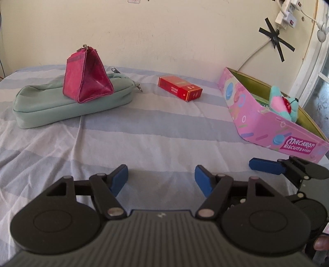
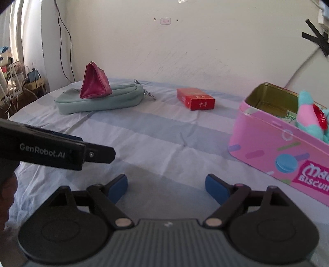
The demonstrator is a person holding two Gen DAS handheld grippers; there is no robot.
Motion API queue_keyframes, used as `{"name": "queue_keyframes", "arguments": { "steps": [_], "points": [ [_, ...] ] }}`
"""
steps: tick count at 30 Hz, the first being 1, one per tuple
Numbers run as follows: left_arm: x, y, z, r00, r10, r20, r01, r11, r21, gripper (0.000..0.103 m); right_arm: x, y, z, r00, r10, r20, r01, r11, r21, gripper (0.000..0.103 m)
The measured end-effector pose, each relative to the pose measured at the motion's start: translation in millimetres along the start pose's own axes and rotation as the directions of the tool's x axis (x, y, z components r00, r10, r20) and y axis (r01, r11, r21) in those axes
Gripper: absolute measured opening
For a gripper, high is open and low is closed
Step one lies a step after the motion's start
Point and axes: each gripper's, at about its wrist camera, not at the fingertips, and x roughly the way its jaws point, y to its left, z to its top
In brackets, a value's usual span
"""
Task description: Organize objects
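Observation:
A magenta triangular pouch (image 1: 87, 79) (image 2: 94, 85) stands on a flat mint-green bag (image 1: 72, 102) (image 2: 98, 98) at the far left of the bed. A red carton (image 1: 180, 88) (image 2: 195, 98) lies at mid-far. A pink Macaron Biscuits tin (image 1: 273, 125) (image 2: 273, 143) stands open at the right, with a teal-and-pink plush toy (image 1: 282, 104) (image 2: 310, 119) inside. My left gripper (image 1: 161, 177) is open and empty, low over the sheet. My right gripper (image 2: 166, 185) is open and empty, beside the tin; one of its fingers (image 1: 265, 165) shows in the left wrist view.
The bed has a blue-and-white striped sheet (image 1: 144, 139) (image 2: 164, 139) against a cream wall. Cables and plugs hang at the wall's right (image 1: 285, 16). Cluttered shelves and wires stand past the bed's left edge (image 2: 18, 82). The left gripper's body (image 2: 51, 152) crosses the right wrist view.

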Motion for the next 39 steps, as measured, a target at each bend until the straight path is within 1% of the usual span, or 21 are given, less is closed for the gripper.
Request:
{"name": "queue_keyframes", "arguments": {
  "steps": [11,20,28,32,33,35,37,39],
  "points": [
    [1.4,9.7,3.5,1.000,-0.024,0.010,0.024,0.999,-0.024,0.074,9.4,6.4,8.4,1.000,0.007,-0.009,-0.007,1.000,-0.021,0.087],
    [0.0,20.5,4.7,0.999,-0.037,0.014,0.038,0.998,-0.051,0.074,22.0,23.3,19.9,1.000,0.021,-0.007,-0.022,0.997,-0.078,0.087],
    [-6.4,48.9,9.9,0.999,-0.031,0.023,0.033,0.992,-0.123,0.074,43.4,45.3,35.9,0.999,0.049,-0.002,-0.049,0.990,-0.131,0.089],
    [-11.5,73.6,13.7,0.999,-0.015,0.040,0.022,0.985,-0.173,0.073,56.9,55.1,45.7,0.997,0.071,-0.010,-0.072,0.984,-0.160,0.089],
    [-13.0,80.9,14.9,0.999,-0.003,0.048,0.012,0.982,-0.189,0.073,60.5,56.7,48.8,0.997,0.082,-0.015,-0.083,0.983,-0.162,0.089],
    [-17.2,93.8,16.9,0.996,0.049,0.068,-0.034,0.977,-0.210,0.073,66.8,61.5,57.7,0.996,0.094,-0.015,-0.095,0.981,-0.170,0.087],
    [-23.3,108.3,17.9,0.992,0.079,0.094,-0.054,0.969,-0.243,0.073,67.1,64.3,68.4,0.993,0.118,0.014,-0.114,0.979,-0.168,0.087],
    [-31.7,122.7,16.8,0.982,0.129,0.137,-0.085,0.953,-0.289,0.073,63.2,69.1,81.0,0.988,0.137,0.068,-0.123,0.977,-0.174,0.087]
  ]
}}
